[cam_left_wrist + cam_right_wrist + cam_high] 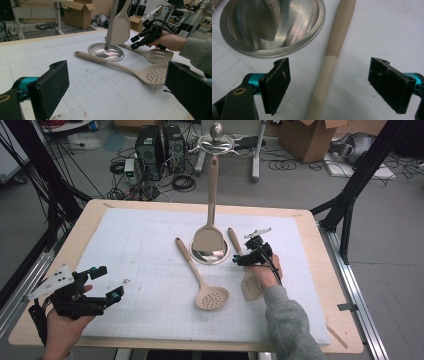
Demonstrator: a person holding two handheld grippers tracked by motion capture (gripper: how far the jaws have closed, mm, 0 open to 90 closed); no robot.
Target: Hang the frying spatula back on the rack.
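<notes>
Right gripper (248, 254) is down low over the beige slotted spatula with the long handle (244, 267), which lies flat on the white gridded tabletop (150, 270) just right of the round shiny metal stand base (210, 252). In the right gripper view the handle (329, 65) runs up the middle of the frame, straight between the two black fingers (277, 83), and they stand wide apart with clear gaps on both sides — nothing gripped yet. So the long axis crosses the closing line nearly square, and that looks like the setup for a pinch on the handle. The spatula's slotted head points back toward the person, under the right hand.

Over on the near left, the left gripper (100, 282) hangs well apart from everything, fingers (50, 85) spread and empty; its view looks across at the beige perforated skimmer spoon (140, 72). A third beige solid turner (210, 232) hangs on the stand. Right hand is plainly the nearer one here.
</notes>
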